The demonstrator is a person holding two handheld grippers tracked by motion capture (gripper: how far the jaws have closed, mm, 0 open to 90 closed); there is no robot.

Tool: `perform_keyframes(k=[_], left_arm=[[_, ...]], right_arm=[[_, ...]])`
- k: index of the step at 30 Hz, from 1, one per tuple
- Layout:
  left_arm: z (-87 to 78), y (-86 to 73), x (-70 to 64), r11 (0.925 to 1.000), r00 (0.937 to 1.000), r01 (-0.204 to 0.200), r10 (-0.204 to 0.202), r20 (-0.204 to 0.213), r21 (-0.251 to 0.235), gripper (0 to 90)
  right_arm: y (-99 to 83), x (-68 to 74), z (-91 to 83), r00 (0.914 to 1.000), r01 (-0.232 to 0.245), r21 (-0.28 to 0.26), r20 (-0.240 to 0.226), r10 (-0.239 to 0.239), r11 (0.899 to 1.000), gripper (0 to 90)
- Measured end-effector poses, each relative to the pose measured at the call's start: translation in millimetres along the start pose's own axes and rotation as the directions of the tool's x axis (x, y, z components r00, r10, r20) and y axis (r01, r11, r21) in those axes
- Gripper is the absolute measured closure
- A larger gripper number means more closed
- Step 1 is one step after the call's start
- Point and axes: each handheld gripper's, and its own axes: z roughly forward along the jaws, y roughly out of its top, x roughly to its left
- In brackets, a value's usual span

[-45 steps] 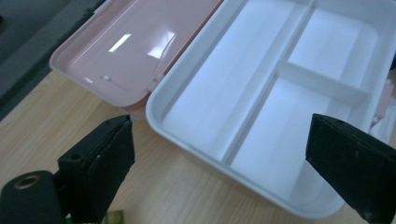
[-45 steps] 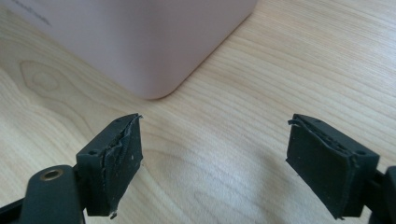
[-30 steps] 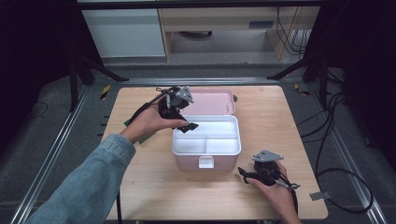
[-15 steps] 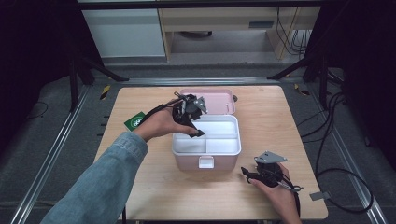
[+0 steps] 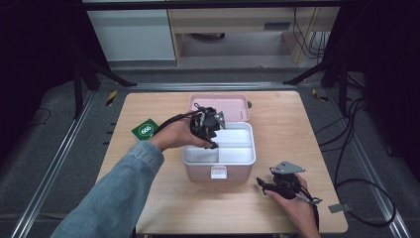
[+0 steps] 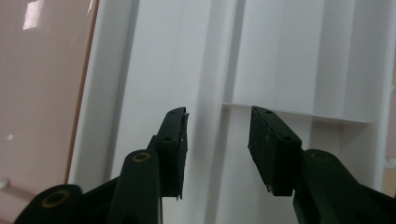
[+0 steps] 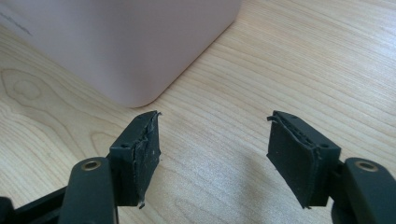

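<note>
A pink plastic box with a white tray inside (image 5: 233, 148) sits in the middle of the light wooden bench (image 5: 307, 129), with its pink lid (image 5: 218, 105) open and lying back on the far side. The left tongs (image 5: 212, 133) hang over the far left part of the white tray, held by a hand in a blue denim sleeve (image 5: 124, 183). In the left gripper view the left tongs (image 6: 218, 140) are open with nothing between them, right above a thin white wall that splits the tray (image 6: 299, 60). The right tongs (image 5: 261, 184) rest low on the bench near the right front corner of the box, open and holding nothing (image 7: 212, 154). A small green square card (image 5: 145, 130) lies on the bench to the left of the box
</note>
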Motion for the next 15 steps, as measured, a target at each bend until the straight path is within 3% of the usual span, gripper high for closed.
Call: perform_keyframes(k=[15], left_arm=[[9.1, -1.7, 4.8, 0.9993, 0.9992, -0.024, 0.023, 0.034, 0.030, 69.5]], right_arm=[[-0.7, -0.9, 0.8, 0.9999, -0.003, 0.007, -0.015, 0.003, 1.000, 37.0]])
